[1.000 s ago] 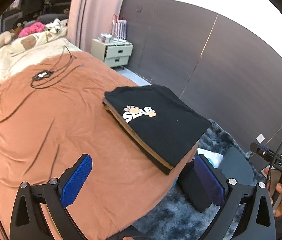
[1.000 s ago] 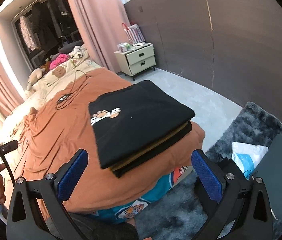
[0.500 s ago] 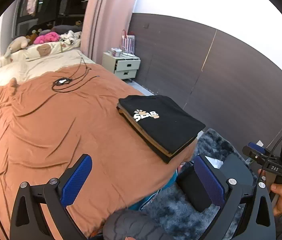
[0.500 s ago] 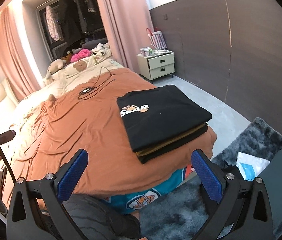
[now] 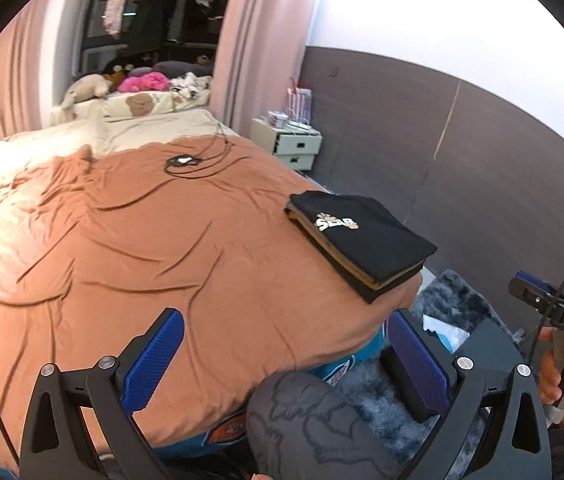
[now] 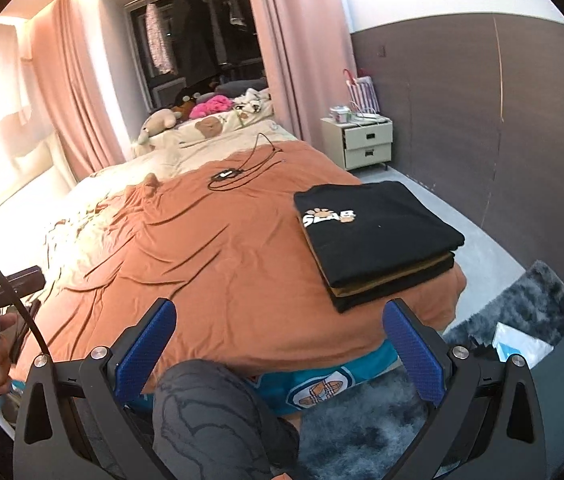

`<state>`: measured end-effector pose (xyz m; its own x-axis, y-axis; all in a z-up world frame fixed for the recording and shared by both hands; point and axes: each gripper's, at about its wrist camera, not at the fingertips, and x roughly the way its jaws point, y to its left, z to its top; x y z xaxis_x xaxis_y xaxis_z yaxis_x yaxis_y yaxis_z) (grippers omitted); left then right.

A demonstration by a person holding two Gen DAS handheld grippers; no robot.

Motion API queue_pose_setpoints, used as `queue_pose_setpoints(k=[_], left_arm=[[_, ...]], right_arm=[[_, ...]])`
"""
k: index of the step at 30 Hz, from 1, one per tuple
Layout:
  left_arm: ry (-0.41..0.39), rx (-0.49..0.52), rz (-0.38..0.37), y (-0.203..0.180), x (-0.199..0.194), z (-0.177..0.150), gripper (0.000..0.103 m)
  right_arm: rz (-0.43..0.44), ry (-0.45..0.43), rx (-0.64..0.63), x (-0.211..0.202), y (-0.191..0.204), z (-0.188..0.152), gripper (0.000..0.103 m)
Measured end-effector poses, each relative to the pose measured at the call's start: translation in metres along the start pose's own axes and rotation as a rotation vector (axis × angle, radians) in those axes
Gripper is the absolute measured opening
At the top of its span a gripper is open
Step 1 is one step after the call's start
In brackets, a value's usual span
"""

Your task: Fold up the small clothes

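Note:
A stack of folded clothes (image 5: 362,246) (image 6: 378,236) lies at the right foot corner of the bed, a black shirt with a paw logo on top and a tan layer under it. My left gripper (image 5: 282,360) is open and empty, held well back from the stack, over the bed's near edge. Equally open and empty, my right gripper (image 6: 278,352) hangs back in front of the bed. The right gripper's handle (image 5: 562,316) and the hand on it show at the far right of the left wrist view.
An orange sheet (image 5: 142,248) (image 6: 202,248) covers the bed, with a black cable (image 6: 238,174) on it. A person's knee (image 6: 206,412) rises between the fingers. A nightstand (image 6: 364,142) stands by the dark wall. A grey rug (image 6: 522,312) with a white bag lies on the floor.
Both grippers have pulled back and up from the folded stack, which now looks smaller and farther. A knee has come into the bottom of both views.

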<state>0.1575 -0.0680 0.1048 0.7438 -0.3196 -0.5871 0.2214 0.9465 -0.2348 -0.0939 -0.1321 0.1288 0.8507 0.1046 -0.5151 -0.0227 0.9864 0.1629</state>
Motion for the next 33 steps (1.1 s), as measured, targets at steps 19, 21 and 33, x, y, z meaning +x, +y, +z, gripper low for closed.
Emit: queue_pose_setpoints(k=[19,21,33], left_arm=[[-0.120,-0.081,0.228,0.053,-0.109,-0.063,0.102],[-0.136,-0.100,0.251,0.054,-0.115,-0.069,0.102],[-0.181,-0.161,0.344,0.061,-0.124,-0.103,0.102]], right_arm=[[0.055,-0.061,-0.056,0.016,0.025,-0.039,0.103],[0.084,-0.037,-0.055,0.020,0.026,-0.043,0.103],[0.005,-0.027,-0.121,0.038,0.039,-0.060,0.103]])
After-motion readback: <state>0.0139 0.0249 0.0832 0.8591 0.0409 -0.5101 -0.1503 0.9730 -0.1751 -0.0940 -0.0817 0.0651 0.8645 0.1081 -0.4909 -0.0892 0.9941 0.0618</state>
